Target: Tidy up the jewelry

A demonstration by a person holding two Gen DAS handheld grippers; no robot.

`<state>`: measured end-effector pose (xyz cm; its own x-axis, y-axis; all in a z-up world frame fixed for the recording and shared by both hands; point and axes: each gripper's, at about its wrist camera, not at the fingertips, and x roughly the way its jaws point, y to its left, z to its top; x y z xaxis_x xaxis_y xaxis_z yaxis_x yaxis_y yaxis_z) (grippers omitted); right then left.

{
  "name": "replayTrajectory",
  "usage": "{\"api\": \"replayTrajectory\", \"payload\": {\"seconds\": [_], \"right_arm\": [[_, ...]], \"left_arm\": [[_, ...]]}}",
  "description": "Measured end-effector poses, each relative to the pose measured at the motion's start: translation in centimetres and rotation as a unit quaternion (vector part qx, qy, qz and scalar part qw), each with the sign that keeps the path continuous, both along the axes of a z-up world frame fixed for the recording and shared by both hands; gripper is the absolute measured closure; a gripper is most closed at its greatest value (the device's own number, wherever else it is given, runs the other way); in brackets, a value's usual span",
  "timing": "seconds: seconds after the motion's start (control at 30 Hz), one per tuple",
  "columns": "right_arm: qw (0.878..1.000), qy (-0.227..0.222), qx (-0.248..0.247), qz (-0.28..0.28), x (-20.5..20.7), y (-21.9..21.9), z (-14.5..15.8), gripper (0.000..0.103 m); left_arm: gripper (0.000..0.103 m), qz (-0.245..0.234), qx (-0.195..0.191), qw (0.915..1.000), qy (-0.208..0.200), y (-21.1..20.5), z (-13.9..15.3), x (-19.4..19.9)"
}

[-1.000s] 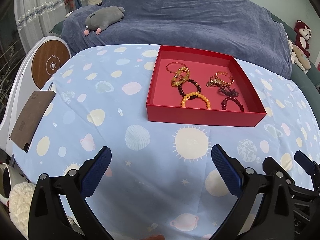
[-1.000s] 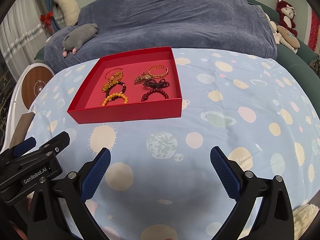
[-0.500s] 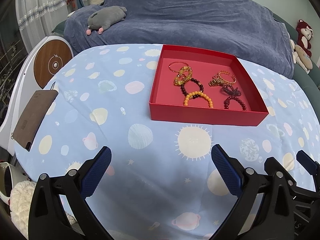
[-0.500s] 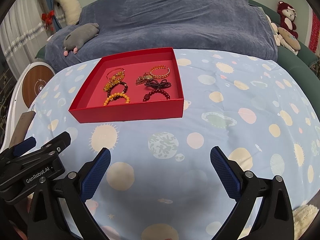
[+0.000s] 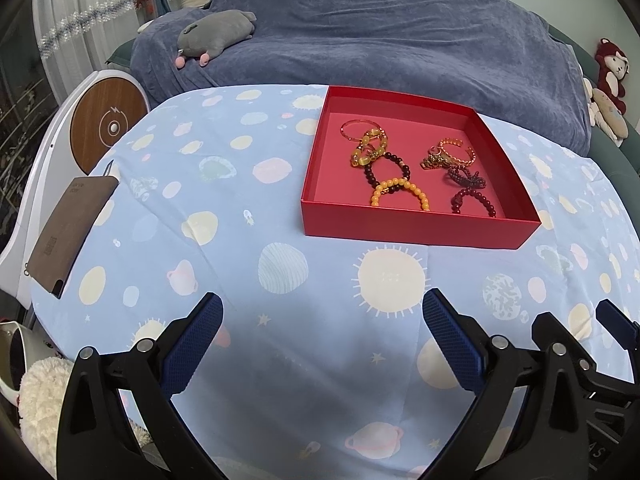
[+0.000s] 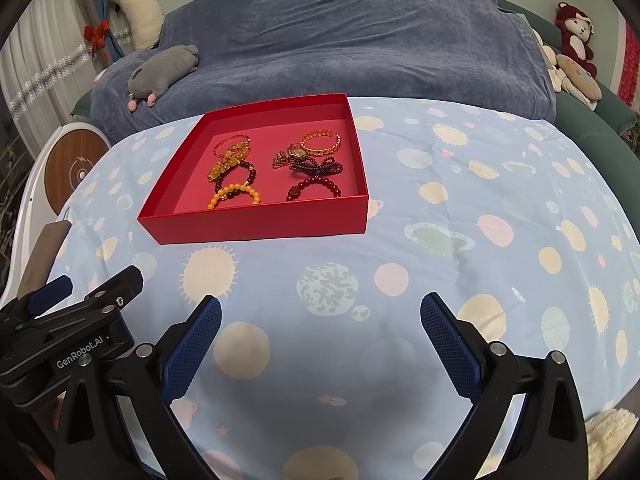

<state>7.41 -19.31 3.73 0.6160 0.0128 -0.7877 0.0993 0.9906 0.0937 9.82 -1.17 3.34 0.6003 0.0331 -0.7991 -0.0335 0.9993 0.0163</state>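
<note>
your left gripper and right gripper both hang wide open, holding nothing, near the table's front edge. every bracelet lies in the red box, some overlapping: that fits sorted or waiting.

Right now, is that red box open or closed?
Open. The red box has no lid on it, and the beaded bracelets inside lie in plain sight.

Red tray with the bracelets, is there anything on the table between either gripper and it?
Nothing visible does. Only bare patterned tablecloth lies between the open right gripper and the red tray, and likewise ahead of the open left gripper. The tray's near wall is the one thing to clear before reaching the bracelets.
</note>
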Motion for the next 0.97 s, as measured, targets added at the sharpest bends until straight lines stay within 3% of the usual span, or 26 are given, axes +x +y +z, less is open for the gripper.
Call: {"api": "replayTrajectory", "payload": {"seconds": [0.97], "right_arm": [[1.000, -0.001, -0.001, 0.000, 0.08, 0.10, 0.08, 0.007]], "left_arm": [[0.007, -0.009, 0.004, 0.9999, -0.003, -0.24, 0.45, 0.40]]}}
